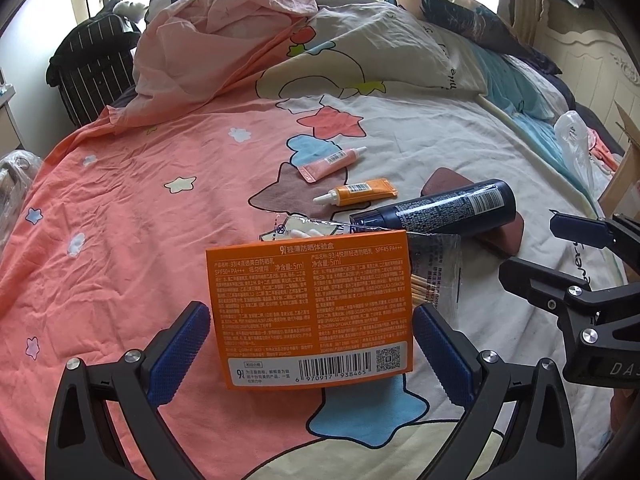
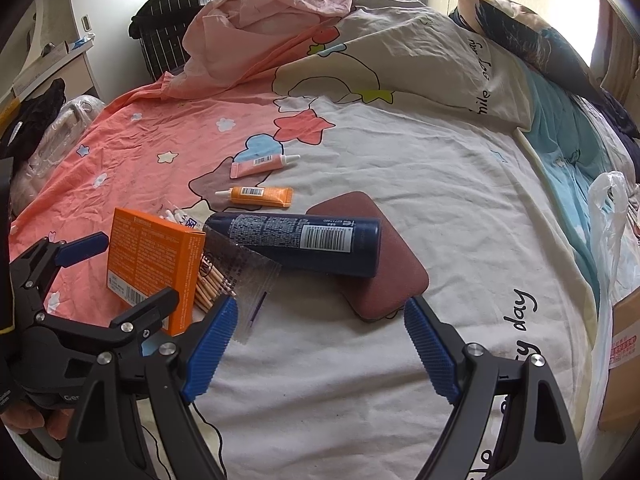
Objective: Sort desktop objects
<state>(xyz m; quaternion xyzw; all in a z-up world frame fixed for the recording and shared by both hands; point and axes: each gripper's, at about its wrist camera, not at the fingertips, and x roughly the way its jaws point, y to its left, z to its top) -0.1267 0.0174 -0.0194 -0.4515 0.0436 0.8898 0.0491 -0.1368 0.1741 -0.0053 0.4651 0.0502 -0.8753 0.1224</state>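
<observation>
An orange box (image 1: 312, 308) stands on the bed between the fingers of my left gripper (image 1: 312, 344), which is open around it with a small gap on each side. The box also shows in the right wrist view (image 2: 154, 264). Behind it lie a clear bag of wooden sticks (image 2: 224, 276), a bag of cotton swabs (image 1: 304, 230), a dark blue bottle (image 2: 296, 244) resting on a maroon case (image 2: 384, 276), an orange tube (image 2: 260, 196) and a pink tube (image 2: 262, 165). My right gripper (image 2: 320, 344) is open and empty, just in front of the maroon case.
The objects lie on a cartoon-print bedsheet (image 2: 360, 380). A bunched pink quilt (image 2: 276, 20) and pillows (image 2: 528, 40) are at the far side. A white plastic bag (image 2: 608, 232) and a cardboard box (image 2: 624, 360) sit at the right.
</observation>
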